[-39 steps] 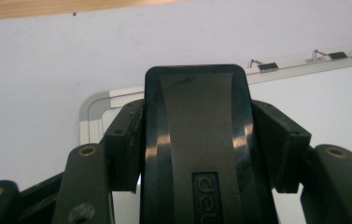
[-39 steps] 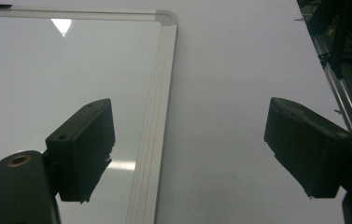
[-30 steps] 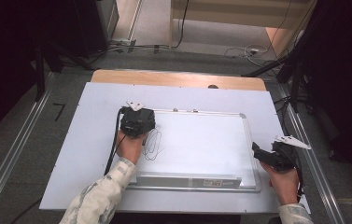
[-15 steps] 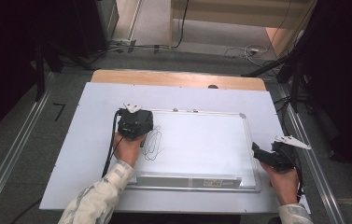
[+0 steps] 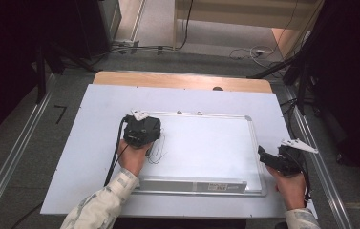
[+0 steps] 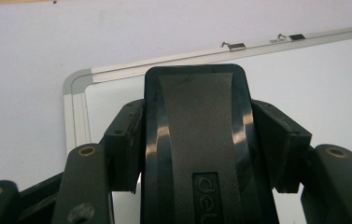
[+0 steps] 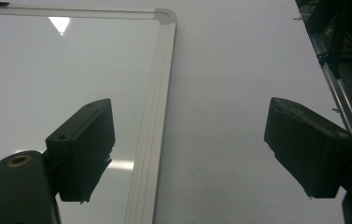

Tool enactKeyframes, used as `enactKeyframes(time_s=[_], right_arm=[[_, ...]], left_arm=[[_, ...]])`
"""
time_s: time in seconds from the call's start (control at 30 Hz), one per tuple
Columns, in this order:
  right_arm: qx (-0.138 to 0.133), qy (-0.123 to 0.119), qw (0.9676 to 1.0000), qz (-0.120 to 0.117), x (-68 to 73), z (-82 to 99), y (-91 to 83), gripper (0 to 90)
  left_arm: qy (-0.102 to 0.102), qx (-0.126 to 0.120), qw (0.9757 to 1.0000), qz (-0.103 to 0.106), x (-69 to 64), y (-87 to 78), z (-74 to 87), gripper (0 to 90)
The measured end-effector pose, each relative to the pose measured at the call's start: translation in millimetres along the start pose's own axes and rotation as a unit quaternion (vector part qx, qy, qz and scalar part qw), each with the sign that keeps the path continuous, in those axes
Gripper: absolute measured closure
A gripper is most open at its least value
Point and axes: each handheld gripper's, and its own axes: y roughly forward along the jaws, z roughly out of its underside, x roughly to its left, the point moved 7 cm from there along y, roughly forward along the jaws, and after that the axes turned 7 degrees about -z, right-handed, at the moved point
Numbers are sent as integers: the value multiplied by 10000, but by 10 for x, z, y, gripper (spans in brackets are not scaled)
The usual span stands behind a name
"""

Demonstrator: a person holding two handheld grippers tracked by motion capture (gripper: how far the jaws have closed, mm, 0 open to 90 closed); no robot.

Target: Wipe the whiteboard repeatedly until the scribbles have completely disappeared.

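In the left gripper view, the lower part of the black eraser (image 6: 197, 144) is cut off by the bottom edge, its embossed lettering is clipped, and much of the whiteboard (image 6: 332, 79) behind it is hidden. In the high view, the eraser is concealed beneath the left gripper (image 5: 142, 131), and the scribbled marks (image 5: 157, 149) are too small to be read. The label on the whiteboard's lower tray (image 5: 218, 187) cannot be made out.

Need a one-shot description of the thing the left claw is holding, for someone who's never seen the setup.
Find the white whiteboard with its silver frame, lying flat on the table. At its left end the left claw is shut on a black whiteboard eraser, just above scribbled pen lines. It is the sole glossy black block there, with a raised logo.
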Motion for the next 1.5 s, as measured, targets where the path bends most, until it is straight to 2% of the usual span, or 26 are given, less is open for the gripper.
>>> enactKeyframes(time_s=[0.73,0.9,1.2,1.43,1.5], right_arm=[[16,-43,10000,11,4,1,11,149],[19,-46,10000,14,4,3,12,149],[33,-47,10000,18,3,5,16,149],[46,-39,10000,16,6,8,16,149],[48,-41,10000,14,6,8,17,149]], left_arm=[[206,104,9995,222,-121,-21,122,408],[314,200,9988,309,-160,2,162,409],[381,263,9981,395,-201,29,189,409],[550,299,9971,436,-250,32,219,409],[649,308,9960,523,-272,44,233,409]])
